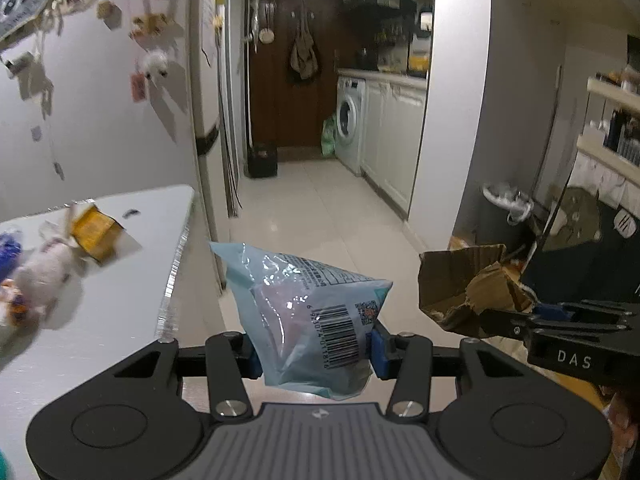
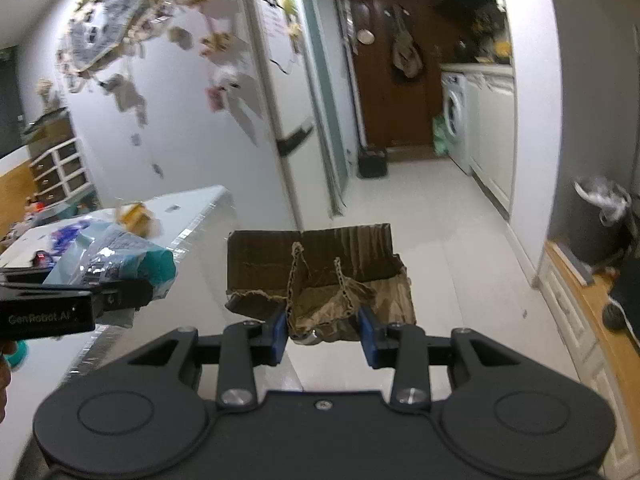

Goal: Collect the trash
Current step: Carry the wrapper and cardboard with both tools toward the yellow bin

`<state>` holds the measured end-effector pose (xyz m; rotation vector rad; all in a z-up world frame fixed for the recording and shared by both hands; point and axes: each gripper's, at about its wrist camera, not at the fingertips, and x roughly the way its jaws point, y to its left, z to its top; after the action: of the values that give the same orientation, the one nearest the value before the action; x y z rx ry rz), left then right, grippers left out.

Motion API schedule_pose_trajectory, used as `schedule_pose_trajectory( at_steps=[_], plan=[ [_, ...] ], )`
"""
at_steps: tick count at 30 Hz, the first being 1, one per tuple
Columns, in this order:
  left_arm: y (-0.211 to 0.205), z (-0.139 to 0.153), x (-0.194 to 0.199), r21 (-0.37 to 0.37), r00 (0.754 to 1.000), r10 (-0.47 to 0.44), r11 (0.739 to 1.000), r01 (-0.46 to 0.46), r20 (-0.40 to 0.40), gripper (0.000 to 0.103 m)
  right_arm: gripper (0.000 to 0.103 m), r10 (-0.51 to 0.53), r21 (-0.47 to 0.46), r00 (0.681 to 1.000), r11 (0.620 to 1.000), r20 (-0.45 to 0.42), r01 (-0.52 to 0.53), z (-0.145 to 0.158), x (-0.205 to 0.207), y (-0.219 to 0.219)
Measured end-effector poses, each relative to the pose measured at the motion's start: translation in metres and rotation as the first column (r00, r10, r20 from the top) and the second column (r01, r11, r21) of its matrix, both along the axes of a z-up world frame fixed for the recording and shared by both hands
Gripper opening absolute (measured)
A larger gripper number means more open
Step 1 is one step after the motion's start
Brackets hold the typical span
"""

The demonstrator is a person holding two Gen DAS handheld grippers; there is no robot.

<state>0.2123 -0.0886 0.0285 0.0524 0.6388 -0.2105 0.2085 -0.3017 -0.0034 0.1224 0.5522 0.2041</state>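
The left gripper is clamping a pale blue plastic packet between its blue pads, the barcode side facing the camera and the packet standing up out of the jaws toward 12 o'clock. It is hanging in the air just off the edge of the white table, which is lying at 9 o'clock in the left wrist view. On that table a yellow wrapper and a crumpled white wad are sitting near each other, both blurred.

At 3 o'clock in the same view the right gripper is showing side-on, gripping a torn piece of brown cardboard. In the right wrist view the right gripper is pinching the ragged lower part of the cardboard between its blue pads, with the flat corrugated flap rising toward 12 o'clock. The left gripper is appearing at 9 o'clock there, with the blue packet sticking out of it. The two grippers are being held side by side, close but apart, over the pale tiled floor.

A dark bin lined with a white bag is standing at 3 o'clock beside the wall, well apart from both grippers. Down the corridor at 12 o'clock a brown door and a washing machine are showing
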Motion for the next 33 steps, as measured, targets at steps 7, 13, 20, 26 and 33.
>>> schedule_pose_trajectory(
  at_steps=[7,13,20,26,33],
  plan=[
    [-0.018,-0.04,0.048,0.003,0.993,0.006,1.0,-0.006,-0.119,0.049,0.037,-0.08,0.034,0.988,0.996,-0.132,0.085,-0.047,0.037,-0.021],
    [-0.029,-0.098,0.081,0.02,0.967,0.017,1.0,-0.012,-0.256,0.049,0.037,-0.129,0.064,0.954,0.986,-0.272,0.151,-0.096,0.068,-0.036],
    [-0.033,-0.166,0.113,0.027,0.916,0.035,0.999,-0.026,-0.399,0.049,0.038,-0.147,0.022,0.901,0.985,-0.408,0.17,-0.157,0.094,-0.038],
    [-0.033,-0.219,0.13,0.042,0.866,0.036,0.999,-0.018,-0.499,0.049,0.038,-0.154,-0.001,0.846,0.984,-0.511,0.178,-0.201,0.119,-0.039],
    [-0.022,-0.286,0.136,0.051,0.783,0.05,0.998,-0.023,-0.62,0.049,0.038,-0.149,-0.023,0.762,0.984,-0.63,0.174,-0.252,0.139,-0.036]
  ],
)
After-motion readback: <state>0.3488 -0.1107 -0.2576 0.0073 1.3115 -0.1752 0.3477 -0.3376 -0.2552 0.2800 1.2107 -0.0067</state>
